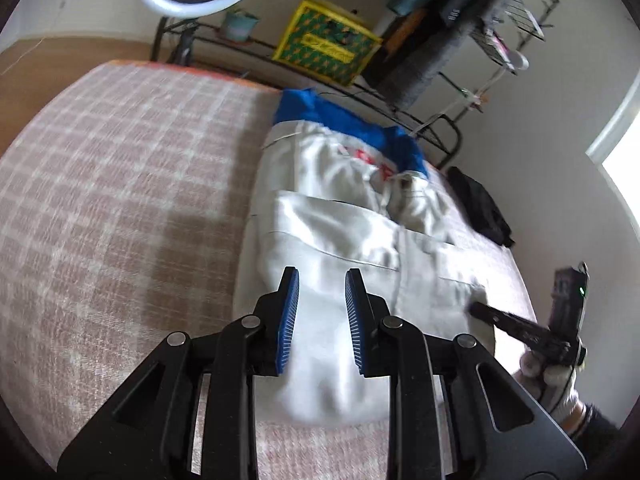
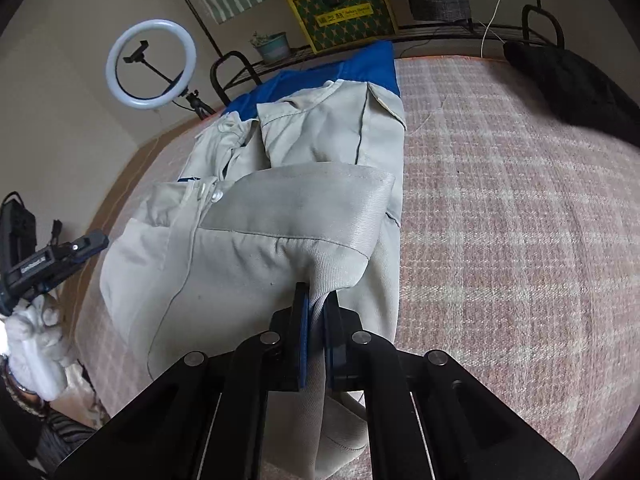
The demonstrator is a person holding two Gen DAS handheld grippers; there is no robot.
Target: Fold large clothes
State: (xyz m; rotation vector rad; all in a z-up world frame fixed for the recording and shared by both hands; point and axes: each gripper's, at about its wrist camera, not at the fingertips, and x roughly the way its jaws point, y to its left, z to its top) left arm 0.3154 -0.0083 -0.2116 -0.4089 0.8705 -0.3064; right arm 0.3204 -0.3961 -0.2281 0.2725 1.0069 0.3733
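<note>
Left tongs point(image 1: 322, 280) slightly parted, empty; right tongs point(image 2: 316, 300) clamped on cloth.

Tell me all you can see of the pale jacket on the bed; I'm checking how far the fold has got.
The jacket is pale grey-beige woven cloth with blue panels at its far end, stitched seams, pocket flaps and snap buttons. It lies partly folded and rumpled on the pink checked bed cover. The right gripper is shut on a fold at its near edge, lifting it slightly. The left gripper hangs open over its near end, holding nothing.
</note>
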